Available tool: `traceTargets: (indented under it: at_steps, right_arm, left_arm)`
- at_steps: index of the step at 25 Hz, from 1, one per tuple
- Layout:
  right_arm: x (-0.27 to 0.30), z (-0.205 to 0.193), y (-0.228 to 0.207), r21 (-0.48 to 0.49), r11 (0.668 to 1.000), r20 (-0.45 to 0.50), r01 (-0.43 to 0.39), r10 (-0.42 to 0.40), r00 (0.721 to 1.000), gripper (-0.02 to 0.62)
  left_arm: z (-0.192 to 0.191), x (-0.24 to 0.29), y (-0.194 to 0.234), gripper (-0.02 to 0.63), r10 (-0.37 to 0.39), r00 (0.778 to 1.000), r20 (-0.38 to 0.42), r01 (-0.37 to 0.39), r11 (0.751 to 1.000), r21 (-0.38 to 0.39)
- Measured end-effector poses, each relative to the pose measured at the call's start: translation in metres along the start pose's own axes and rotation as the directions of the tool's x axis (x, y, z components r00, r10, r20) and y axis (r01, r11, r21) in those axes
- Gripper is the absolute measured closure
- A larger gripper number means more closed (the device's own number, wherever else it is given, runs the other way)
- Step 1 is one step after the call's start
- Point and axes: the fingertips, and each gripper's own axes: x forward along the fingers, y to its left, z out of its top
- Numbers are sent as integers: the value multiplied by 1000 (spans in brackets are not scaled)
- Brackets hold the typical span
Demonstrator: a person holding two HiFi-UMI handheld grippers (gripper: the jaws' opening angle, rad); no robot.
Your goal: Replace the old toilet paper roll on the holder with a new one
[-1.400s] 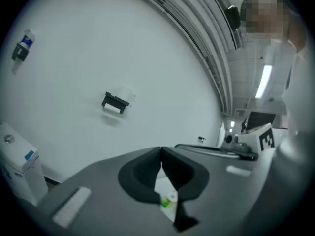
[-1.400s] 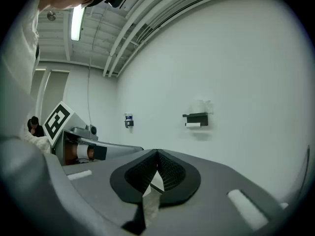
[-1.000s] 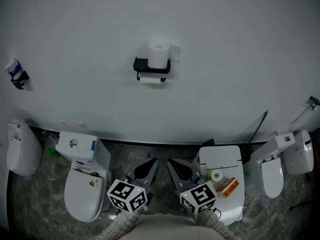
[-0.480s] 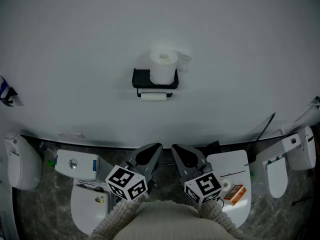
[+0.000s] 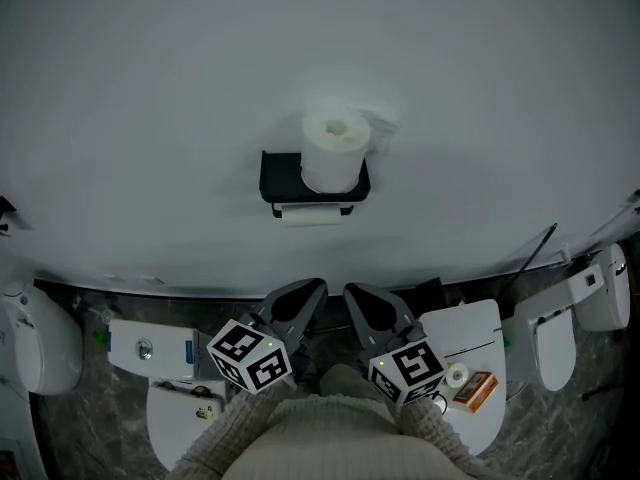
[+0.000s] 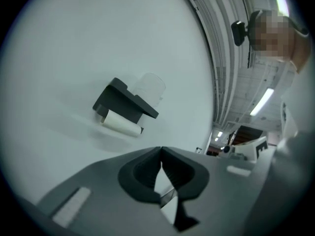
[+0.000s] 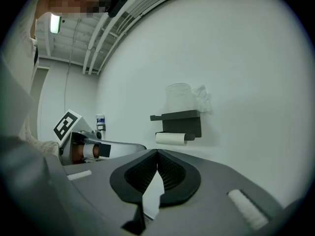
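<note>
No writing can be read: the marker cubes carry only black-and-white squares, and the print on the orange box (image 5: 478, 390) lying on a toilet lid (image 5: 470, 330) is too small. The left gripper (image 6: 161, 149) has its jaws pressed together with nothing between them; the right gripper (image 7: 157, 152) is the same, closed and empty. Both point at the white wall, well apart from the black holder (image 5: 282, 176). A full toilet paper roll (image 5: 334, 151) stands upright at the right end of its shelf, and the thin old roll (image 5: 311, 214) hangs on the bar beneath.
</note>
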Motion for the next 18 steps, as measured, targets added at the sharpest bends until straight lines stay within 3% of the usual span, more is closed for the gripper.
traceTargets:
  at_steps: [5, 18]
  right_arm:
    - [11, 3, -9, -20, 1000, -5, -12, 12, 1000, 595]
    - [26, 18, -41, -54, 998, -10, -26, 25, 1000, 594]
  left_arm:
    - [6, 12, 6, 598, -51, 998, 47, 56, 994, -93]
    - [17, 47, 32, 591, -50, 990, 129, 86, 955, -285]
